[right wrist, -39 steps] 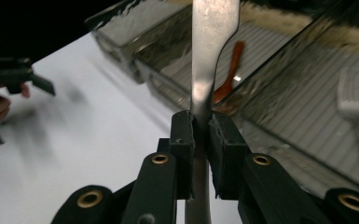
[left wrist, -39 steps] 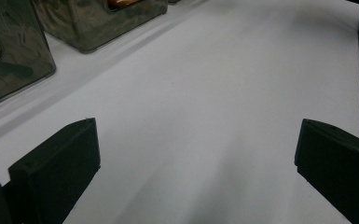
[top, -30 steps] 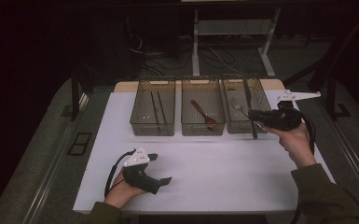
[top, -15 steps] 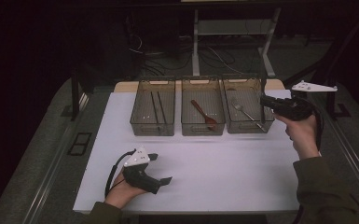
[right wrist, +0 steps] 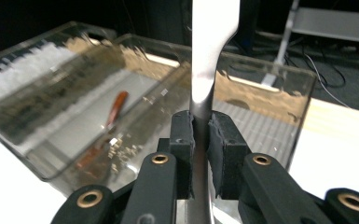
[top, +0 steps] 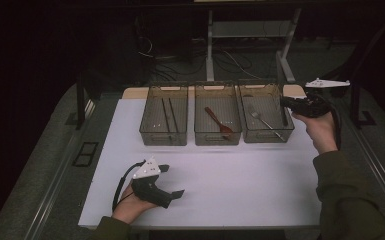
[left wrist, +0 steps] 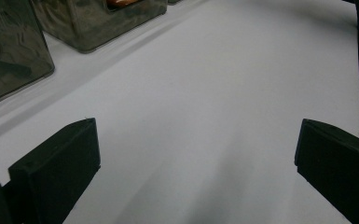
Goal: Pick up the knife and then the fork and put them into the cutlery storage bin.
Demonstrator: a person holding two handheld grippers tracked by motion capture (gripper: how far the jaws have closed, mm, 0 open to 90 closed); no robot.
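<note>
Dark room, white table (top: 260, 185)

Your worktop (top: 240, 175) is a white sheet (tan edge showing at the back). Directly on it stand 3 clear bins (top: 164, 114) in a row, and your left gripper (top: 172, 181) rests near the front.

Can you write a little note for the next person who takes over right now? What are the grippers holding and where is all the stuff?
Right gripper: shut on a metal utensil, a flat silver piece whose end is out of frame, held up beside the right bin.
Left gripper: open, holding nothing, resting low over the white mat.
Things: the left bin holds dark chopsticks, the middle bin a red-brown spoon, the right bin a metal fork.
Done: those three pieces lie sorted in their bins.
Left: probably setting the held utensil down; where it belongs is unclear.
</note>
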